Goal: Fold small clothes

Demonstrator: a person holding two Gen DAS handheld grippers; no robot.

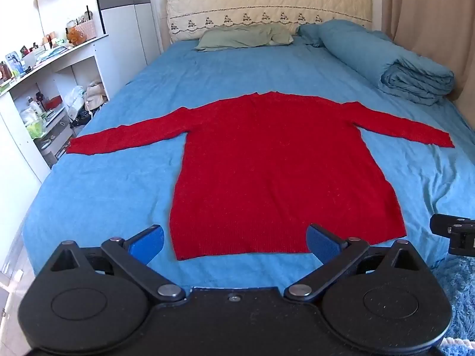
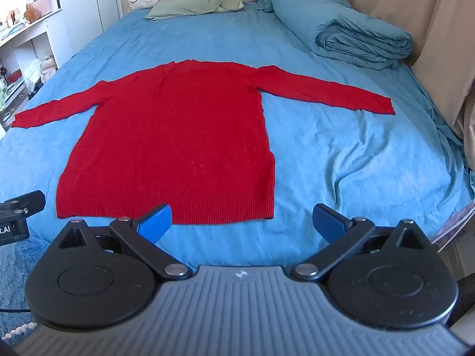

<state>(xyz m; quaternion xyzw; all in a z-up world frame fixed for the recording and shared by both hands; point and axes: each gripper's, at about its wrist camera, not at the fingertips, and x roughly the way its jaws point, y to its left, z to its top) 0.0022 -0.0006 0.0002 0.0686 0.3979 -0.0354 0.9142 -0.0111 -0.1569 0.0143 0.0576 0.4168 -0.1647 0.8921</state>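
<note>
Red sweater [image 1: 276,172] flat on bed [image 1: 118,184], sleeves spread. Left gripper [image 1: 234,241] and right gripper [image 2: 242,222] near hem, fingers apart, empty. Knit looks soft, limp, light; pinch cuffs or hem corners.

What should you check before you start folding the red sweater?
1. Red sweater lying flat, sleeves spread out: ok.
2. Left gripper open, holding nothing: ok.
3. Right gripper open, holding nothing: ok.
4. Nothing lying on the sweater: ok.
5. Blue sheet around it free of other things; rolled quilt and pillow sit apart, near the headboard: ok.
6. Sweater front or back facing up: cannot tell.
</note>
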